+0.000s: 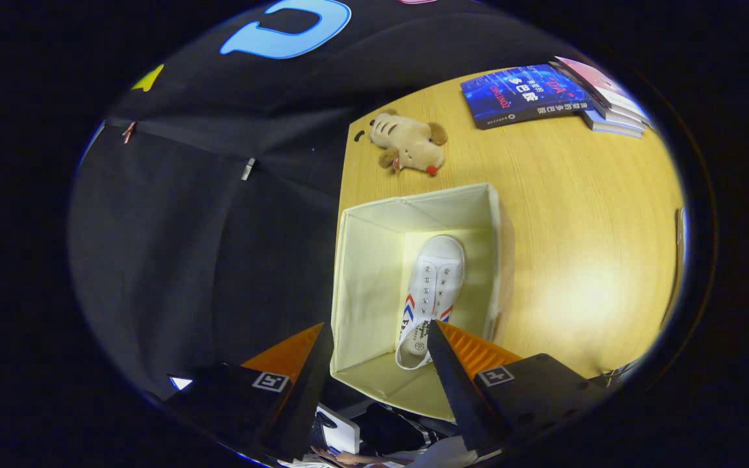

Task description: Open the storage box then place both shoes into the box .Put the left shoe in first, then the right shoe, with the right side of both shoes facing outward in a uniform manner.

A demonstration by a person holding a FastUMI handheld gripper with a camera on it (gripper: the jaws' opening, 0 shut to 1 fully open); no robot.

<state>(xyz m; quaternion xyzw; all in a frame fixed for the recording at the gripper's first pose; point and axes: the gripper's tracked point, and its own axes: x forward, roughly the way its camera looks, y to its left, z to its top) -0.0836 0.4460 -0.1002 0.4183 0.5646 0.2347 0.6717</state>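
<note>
One white shoe (431, 292) lies inside the open storage box (365, 273), toe toward the far wall and heel toward the near rim, low in the middle of the frame. It has red and blue chevrons on its side and rows of metal eyelets. The cream fabric box sits at the left edge of a wooden table (582, 260), its top fully open.

The gripper (378, 338) hovers above the box's near rim with its fingers spread wide apart — nothing is held between them. The right finger's tip sits over the heel of the shoe; whether it touches cannot be told. The left finger hangs outside the box's left wall.

Beyond the box, toward the upper middle, a plush dog (410, 142) lies on the table, and a stack of books (553, 94) rests at the upper right.
</note>
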